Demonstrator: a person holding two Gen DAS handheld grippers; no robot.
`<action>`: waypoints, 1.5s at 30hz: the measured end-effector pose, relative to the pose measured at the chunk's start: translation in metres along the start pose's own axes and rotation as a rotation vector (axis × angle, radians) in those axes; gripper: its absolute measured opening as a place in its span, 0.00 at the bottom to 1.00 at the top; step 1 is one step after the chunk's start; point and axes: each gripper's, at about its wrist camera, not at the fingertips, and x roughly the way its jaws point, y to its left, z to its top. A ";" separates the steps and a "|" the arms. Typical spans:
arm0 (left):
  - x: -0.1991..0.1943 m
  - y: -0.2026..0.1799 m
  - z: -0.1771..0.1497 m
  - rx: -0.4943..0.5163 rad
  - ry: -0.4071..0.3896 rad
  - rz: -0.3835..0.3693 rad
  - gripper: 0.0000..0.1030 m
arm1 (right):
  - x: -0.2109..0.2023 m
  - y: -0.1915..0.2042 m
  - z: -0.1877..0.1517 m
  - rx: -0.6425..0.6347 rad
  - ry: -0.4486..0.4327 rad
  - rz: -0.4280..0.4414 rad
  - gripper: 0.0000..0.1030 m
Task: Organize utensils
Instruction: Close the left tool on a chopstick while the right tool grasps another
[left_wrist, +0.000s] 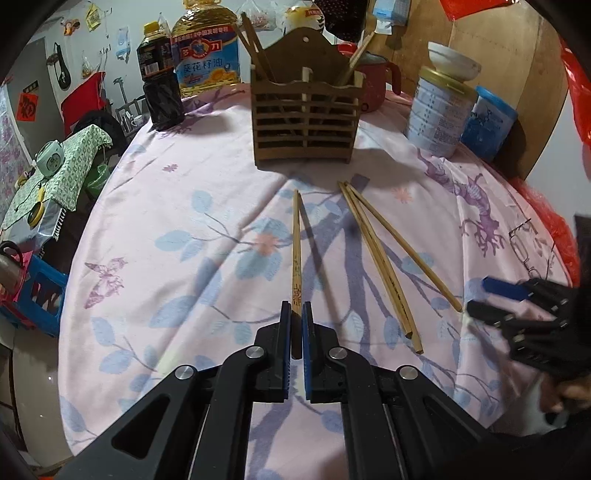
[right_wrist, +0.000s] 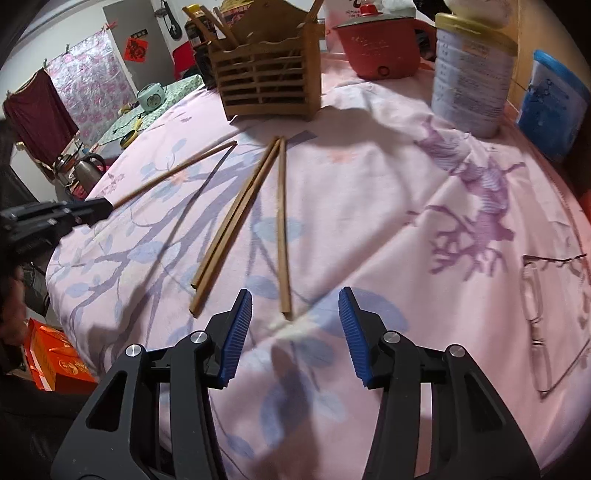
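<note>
- Wooden chopsticks are the work in hand: the left claw (left_wrist: 295, 314) is clamped on the thick end of one chopstick (left_wrist: 296, 251), whose tip points toward the slatted wooden holder (left_wrist: 306, 114) at the far side of the desk (left_wrist: 184, 221).
- Judging from its separate shadow on the cloth, that stick looks lifted clear of the desk, though the fisheye view makes this hard to confirm.
- Three loose chopsticks (right_wrist: 236, 218) lie on the pink floral cloth: two touching side by side, and a third just beside them, fanning out from tips that nearly meet near the holder.
- The right claw (right_wrist: 291, 325) stands open and empty, its blue pads either side of the near end of that third stick without pressing on it.
- Progress, as I judge it: partly done. Several sticks already stand in the holder's two compartments; their exact number is hidden by the slats.
- Left to do: four chopsticks, one held and three lying, must go in.
- Count: one holder, two claws, four chopsticks outside it.
</note>
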 end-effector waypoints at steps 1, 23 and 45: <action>-0.003 0.004 0.004 -0.004 0.001 -0.007 0.06 | 0.004 0.001 -0.001 0.007 -0.001 -0.009 0.40; -0.024 0.001 0.077 0.168 -0.003 -0.188 0.06 | -0.063 0.047 -0.024 0.272 -0.351 -0.190 0.07; -0.046 0.004 0.088 0.230 -0.089 -0.251 0.06 | -0.105 0.064 -0.003 0.310 -0.483 -0.220 0.06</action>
